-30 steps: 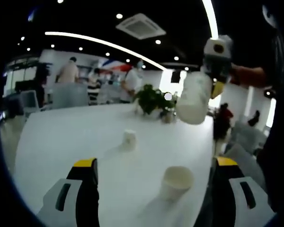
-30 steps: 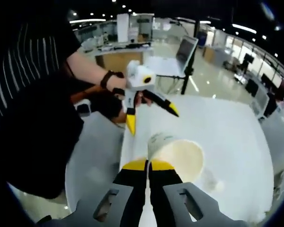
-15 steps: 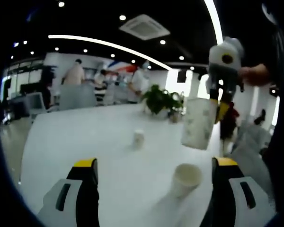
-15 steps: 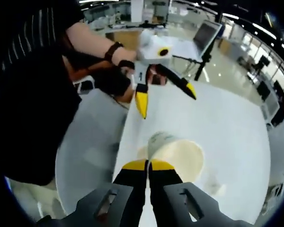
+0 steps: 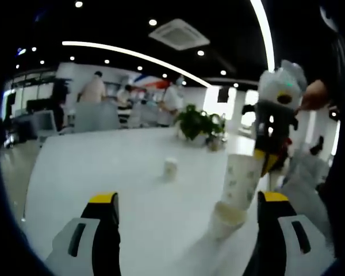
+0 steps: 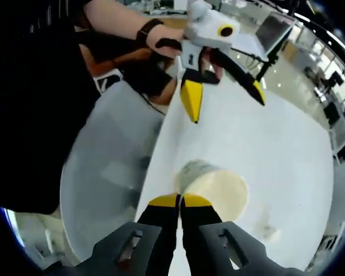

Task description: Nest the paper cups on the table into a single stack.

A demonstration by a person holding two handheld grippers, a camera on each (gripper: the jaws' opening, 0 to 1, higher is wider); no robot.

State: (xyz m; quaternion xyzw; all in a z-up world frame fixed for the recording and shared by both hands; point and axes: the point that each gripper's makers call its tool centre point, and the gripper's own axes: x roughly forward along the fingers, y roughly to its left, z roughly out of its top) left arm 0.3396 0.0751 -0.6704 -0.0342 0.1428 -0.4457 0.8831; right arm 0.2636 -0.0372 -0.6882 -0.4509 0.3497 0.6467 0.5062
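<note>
- Paper cups: three on the white table (image 5: 92, 167) — held cup (image 5: 240, 179) lowered into near cup (image 5: 225, 217); far cup (image 5: 170, 168) well apart.
- Right gripper (image 6: 180, 200) pinches the held cup's rim.
- Left gripper (image 5: 187, 198) spread wide, holding nothing.

Right gripper (image 5: 263, 161): pinching held cup (image 5: 240, 179) by its rim
Held cup: upright, bottom inside table cup (image 5: 226, 217)
Far cup (image 5: 170, 169): alone, mid-table (image 5: 92, 172)
Left gripper (image 5: 187, 201): jaws wide apart
</note>
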